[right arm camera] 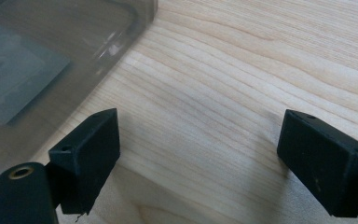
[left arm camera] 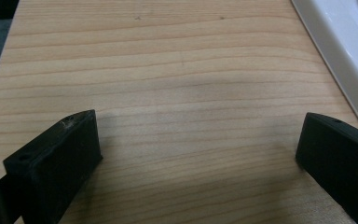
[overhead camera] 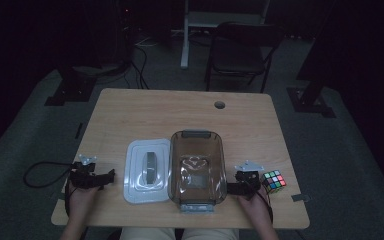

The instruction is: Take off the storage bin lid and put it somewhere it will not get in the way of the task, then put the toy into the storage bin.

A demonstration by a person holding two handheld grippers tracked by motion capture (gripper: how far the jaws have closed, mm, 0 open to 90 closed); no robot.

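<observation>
Both grippers low at near table edge: left gripper [left arm camera: 198, 154] jaws spread, empty; right gripper [right arm camera: 198, 158] likewise. Rubik's cube [overhead camera: 274, 181] just beside right gripper, between it and right table edge. Cube probably light, rigid, slick-faced; grip flat opposite faces.

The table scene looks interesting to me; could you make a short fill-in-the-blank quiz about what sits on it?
1. The white lid lies to the ___ of the clear box.
2. The colourful puzzle cube sits beside the ___ tool.
3. Both tools, including the left tool, have their jaws ___.
4. The clear box holds ___.

Missing words: left; right; open; nothing
</observation>
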